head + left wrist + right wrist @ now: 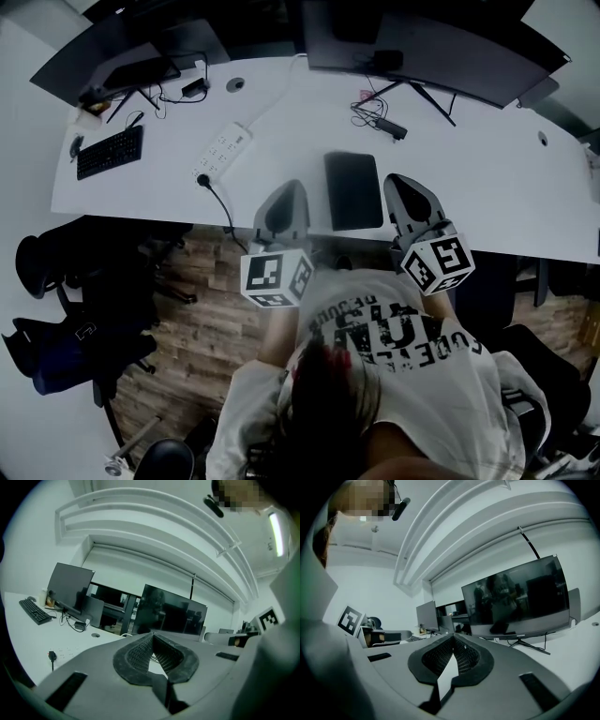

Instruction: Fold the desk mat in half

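A dark rectangular desk mat (353, 190) lies flat on the white desk (487, 178), close to the front edge. My left gripper (286, 189) hovers just left of the mat, and my right gripper (399, 182) hovers just right of it. Neither touches the mat. In the left gripper view the jaws (152, 634) meet at their tips with nothing between them. The right gripper view shows the same: tips (453, 636) together and nothing held. Both grippers point up and across the desk towards the monitors, so the mat is hidden in both gripper views.
A white power strip (223, 150) with a black cable lies left of the mat. A black keyboard (110, 151) sits far left. Two monitors (431, 47) (122, 56) stand at the back, with loose cables (380, 117) between. A dark chair (75, 319) stands on the wood floor.
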